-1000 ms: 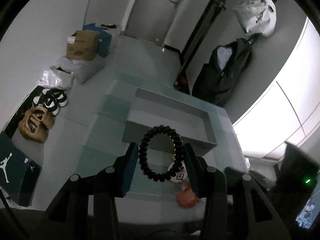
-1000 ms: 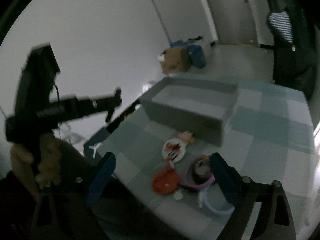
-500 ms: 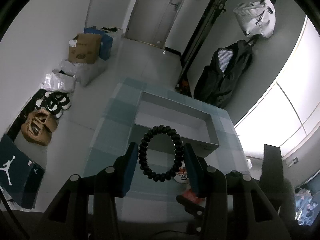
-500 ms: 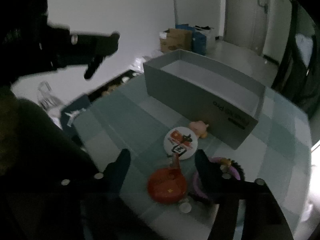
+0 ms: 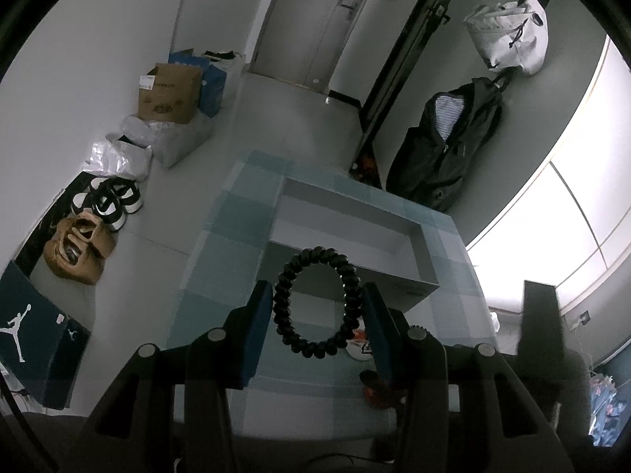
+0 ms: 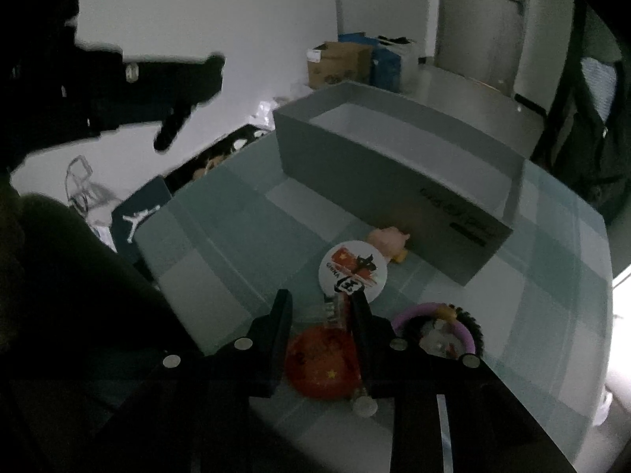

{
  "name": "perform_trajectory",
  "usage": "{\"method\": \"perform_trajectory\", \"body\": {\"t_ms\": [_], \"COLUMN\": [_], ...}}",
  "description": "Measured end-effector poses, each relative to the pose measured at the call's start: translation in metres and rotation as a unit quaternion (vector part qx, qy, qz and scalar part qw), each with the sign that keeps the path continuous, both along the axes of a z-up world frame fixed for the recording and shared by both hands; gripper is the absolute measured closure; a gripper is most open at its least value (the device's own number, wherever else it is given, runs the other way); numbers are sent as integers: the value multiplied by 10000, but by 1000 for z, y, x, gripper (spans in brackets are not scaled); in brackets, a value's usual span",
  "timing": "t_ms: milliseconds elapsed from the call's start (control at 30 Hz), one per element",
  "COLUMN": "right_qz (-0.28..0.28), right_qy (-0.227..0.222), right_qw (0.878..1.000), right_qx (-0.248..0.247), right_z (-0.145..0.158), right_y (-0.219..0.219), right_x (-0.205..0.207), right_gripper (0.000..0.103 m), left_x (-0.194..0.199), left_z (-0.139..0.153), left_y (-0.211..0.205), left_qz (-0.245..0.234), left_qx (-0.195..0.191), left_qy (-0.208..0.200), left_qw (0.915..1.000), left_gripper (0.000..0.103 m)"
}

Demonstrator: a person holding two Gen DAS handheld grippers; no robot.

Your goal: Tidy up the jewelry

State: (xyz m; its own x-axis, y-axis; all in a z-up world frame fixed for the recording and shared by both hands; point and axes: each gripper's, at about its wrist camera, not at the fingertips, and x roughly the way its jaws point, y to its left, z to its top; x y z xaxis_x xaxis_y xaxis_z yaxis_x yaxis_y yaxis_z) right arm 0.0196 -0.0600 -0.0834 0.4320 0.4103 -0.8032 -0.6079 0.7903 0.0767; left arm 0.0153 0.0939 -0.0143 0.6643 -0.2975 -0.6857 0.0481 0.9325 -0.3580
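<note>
2 grippers work: left gripper (image 5: pixel 317 307) fingers hold the springy black coil bracelet (image 5: pixel 316 302) by its sides above the tabletop (image 5: pixel 221 252); right gripper (image 6: pixel 321 307) fingers, just closing, straddle the light red badge (image 6: pixel 321 364).

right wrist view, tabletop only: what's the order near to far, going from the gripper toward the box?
right gripper → red round badge → white round badge → pink pig figure → grey open box. The purple ring and black hair tie sit off to the right, so I left them out.
</note>
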Motion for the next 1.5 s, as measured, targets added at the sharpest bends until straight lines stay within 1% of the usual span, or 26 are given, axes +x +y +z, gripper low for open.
{"method": "perform_trajectory", "body": {"t_ms": [67, 200, 433, 500, 567, 700, 833, 900, 967, 1033, 1133, 1267, 1333, 1400, 1500], "right_qz": [-80, -287, -609, -680, -738, -816, -660, -612, -587, -671, -812, -821, -799, -770, -777], "right_qy": [2, 104, 138, 114, 82, 46, -18, 26, 176, 387, 638, 999, 1101, 1224, 1220], "right_qw": [9999, 9980, 9907, 9894, 9875, 9846, 9853, 9857, 9846, 9823, 9770, 9715, 9715, 9700, 9734], "right_qx": [122, 546, 1207, 1278, 1391, 1545, 1575, 1573, 1634, 1705, 1864, 1986, 1943, 1956, 1778], "right_z": [6, 19, 51, 63, 76, 95, 110, 108, 103, 96, 82, 63, 55, 50, 44], "right_y": [-3, -16, -39, -44, -51, -60, -56, -54, -52, -54, -60, -61, -59, -57, -54], "right_x": [1, 5, 18, 25, 32, 51, 79, 91, 107, 124, 139, 157, 160, 162, 164], "right_gripper": [75, 75, 75, 75, 75, 75, 74, 75, 75, 75, 74, 74, 74, 75, 74], "left_x": [0, 2, 11, 13, 16, 25, 45, 57, 73, 90, 104, 111, 115, 117, 122], "left_z": [0, -1, 4, 8, 12, 15, 13, 12, 8, 3, -6, -19, -23, -25, -23], "left_y": [-1, -4, -10, -13, -17, -25, -32, -36, -35, -36, -37, -39, -44, -53, -56], "left_qz": [-5, -27, -107, -144, -189, -295, -425, -541, -711, -750, -757, -742, -738, -808, -864], "left_qx": [8, 13, 39, 42, 140, 217, 255, 199, -196, -341, -228, -277, -307, -239, -114], "left_qy": [-6, -17, 23, 6, -1, 35, 152, 224, 275, 408, 547, 736, 835, 901, 968], "left_qw": [10000, 10000, 9999, 9999, 9997, 9993, 9987, 9981, 9969, 9958, 9954, 9941, 9933, 9924, 9915], "left_gripper": [63, 63, 63, 63, 63, 63, 63, 63, 63, 63, 63, 63, 63, 63, 64]}}
